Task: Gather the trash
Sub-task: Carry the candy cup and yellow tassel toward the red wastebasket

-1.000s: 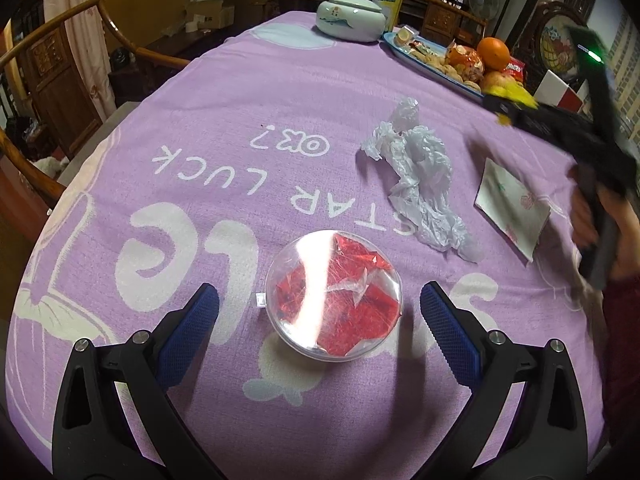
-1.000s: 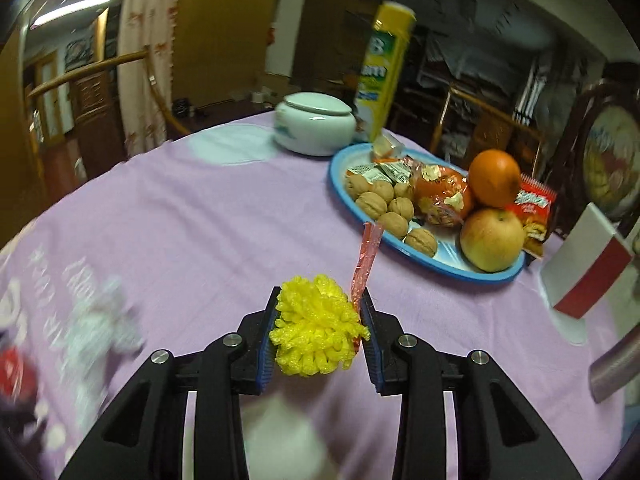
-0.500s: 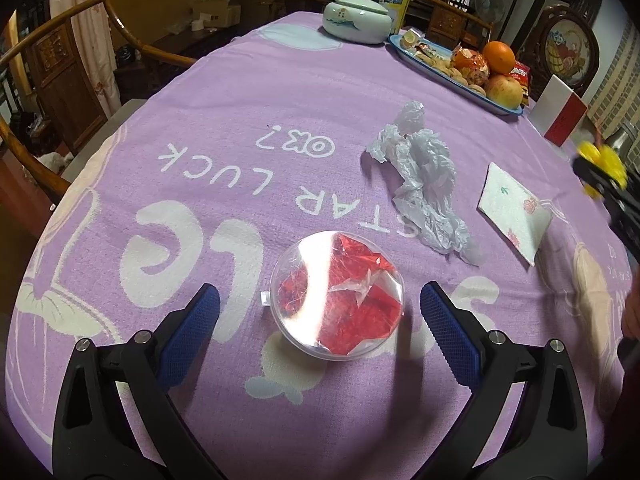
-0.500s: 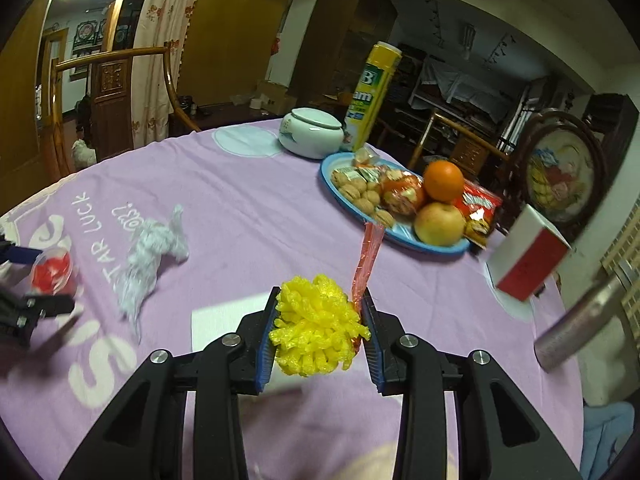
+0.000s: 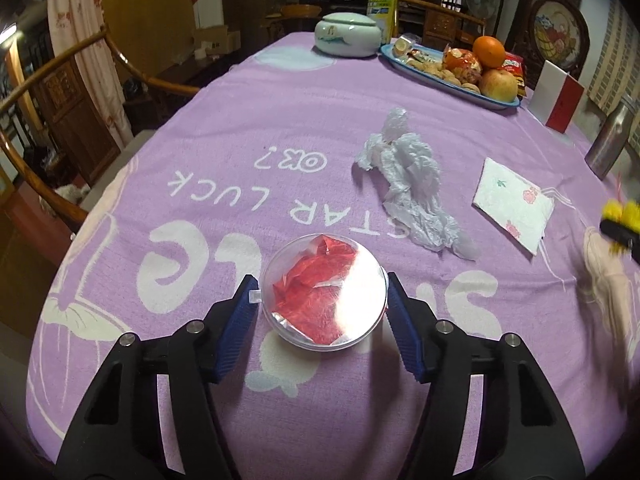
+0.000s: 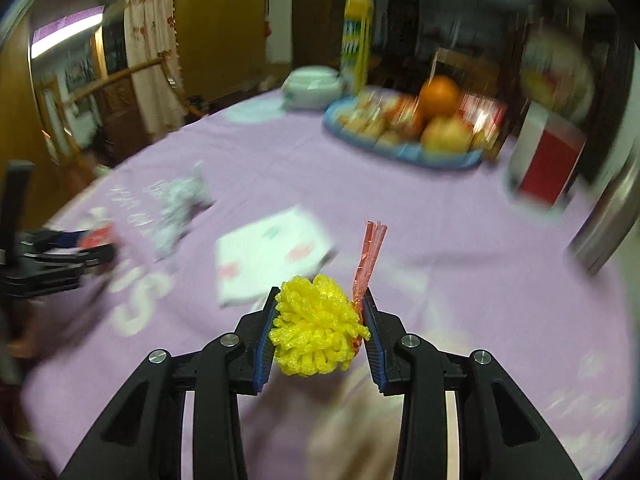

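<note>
Trash sits in both my grippers. My left gripper point(image 5: 320, 304) has its blue pads at either side of a clear round plastic container point(image 5: 325, 293) with crumpled red wrapper point(image 5: 316, 296) inside; the right pad touches the rim and the left one looks to meet it at a small tab, so I judge the jaws closed on it, though lightly. The container rests on the purple tablecloth point(image 5: 224, 128), close in front of me. I expect it to be light, thin-walled and slick, apt to buckle or squirt out under a hard squeeze, so the widest part of the rim, gripped gently, seems the right place.

My right gripper point(image 6: 318, 334) clamps a yellow foam fruit net point(image 6: 314, 330), with a red strip of wrapper point(image 6: 370, 252) pinched against the right pad and sticking upward. Both are soft, nearly weightless and springy; the net fills the gap well, but the strip could slip free.

Farther out on the cloth lie a crumpled white plastic bag point(image 5: 408, 176) and, to its right, a flat printed napkin point(image 5: 514, 204), well apart from the container. The bag should bunch easily anywhere; the napkin lies flat and will need an edge lifted. Beyond them stand a blue fruit tray point(image 5: 496, 103) and a white lidded bowl point(image 5: 346, 34).
</note>
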Available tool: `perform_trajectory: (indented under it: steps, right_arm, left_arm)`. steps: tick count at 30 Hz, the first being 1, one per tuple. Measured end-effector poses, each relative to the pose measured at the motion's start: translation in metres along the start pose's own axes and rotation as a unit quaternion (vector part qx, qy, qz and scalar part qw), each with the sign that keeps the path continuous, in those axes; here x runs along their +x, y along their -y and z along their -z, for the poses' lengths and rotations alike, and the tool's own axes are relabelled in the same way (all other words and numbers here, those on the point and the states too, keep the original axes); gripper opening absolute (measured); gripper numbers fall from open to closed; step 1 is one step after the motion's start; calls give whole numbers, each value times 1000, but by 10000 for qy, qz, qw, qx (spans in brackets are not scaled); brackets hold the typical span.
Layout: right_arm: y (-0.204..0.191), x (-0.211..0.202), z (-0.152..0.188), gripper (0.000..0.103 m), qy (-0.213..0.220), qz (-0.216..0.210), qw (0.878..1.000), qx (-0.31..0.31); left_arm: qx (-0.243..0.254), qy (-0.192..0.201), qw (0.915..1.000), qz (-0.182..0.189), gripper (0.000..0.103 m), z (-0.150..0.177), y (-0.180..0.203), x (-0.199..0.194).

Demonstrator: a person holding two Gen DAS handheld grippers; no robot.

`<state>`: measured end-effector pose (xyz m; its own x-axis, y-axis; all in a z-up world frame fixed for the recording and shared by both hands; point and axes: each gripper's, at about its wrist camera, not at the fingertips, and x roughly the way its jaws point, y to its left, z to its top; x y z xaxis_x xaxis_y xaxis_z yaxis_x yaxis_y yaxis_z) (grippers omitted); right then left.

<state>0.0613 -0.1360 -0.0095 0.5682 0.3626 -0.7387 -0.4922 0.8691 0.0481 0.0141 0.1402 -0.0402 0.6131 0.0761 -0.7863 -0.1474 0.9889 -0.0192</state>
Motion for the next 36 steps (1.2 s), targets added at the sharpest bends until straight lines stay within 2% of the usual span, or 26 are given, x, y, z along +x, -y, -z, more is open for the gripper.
perform_trajectory:
  steps: [2, 11, 20, 28, 36]
  right_arm:
    - [3, 2, 10, 39, -189, -237, 9995, 93]
    - [-2, 3, 31, 39, -454, -314, 9984, -145]
    - [-4, 3, 34, 39, -487, -369, 9977, -298]
    - [-9, 4, 36, 39, -505, -334, 9973, -417]
    - [-14, 2, 38, 40, -510, -500, 9965, -441]
  left_arm:
    - [22, 16, 10000, 22, 63, 0, 1, 0]
    - [-43, 84, 9999, -140, 62, 0, 0, -2]
    - [-268, 215, 9994, 19, 62, 2, 0, -11]
    - [-250, 425, 9988, 38, 62, 0, 9, -25]
    - [-200, 768, 9968, -61, 62, 6, 13, -62]
